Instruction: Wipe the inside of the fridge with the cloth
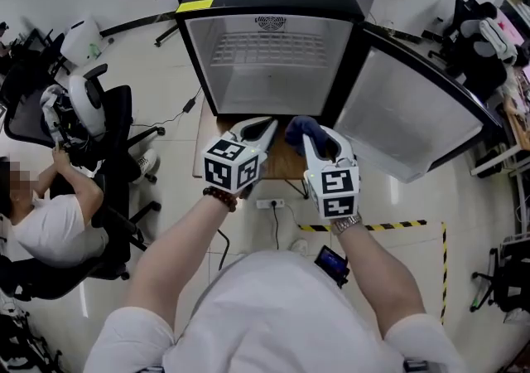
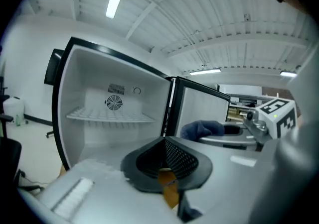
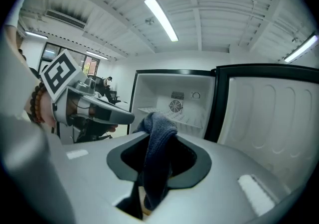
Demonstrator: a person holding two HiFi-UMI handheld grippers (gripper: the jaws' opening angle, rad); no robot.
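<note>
Cloth [image 3: 158,143] hangs in right claw [image 3: 157,170], held level facing fridge [image 3: 172,81].

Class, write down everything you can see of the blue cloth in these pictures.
The cloth is dark blue with a soft, towel-like texture. It is bunched into a thick fold and pinched between the jaws of the right claw. One end bulges out past the tips and the rest runs back between them. Nothing else touches it. It is held in the air in front of the open fridge, outside the compartment.
</note>
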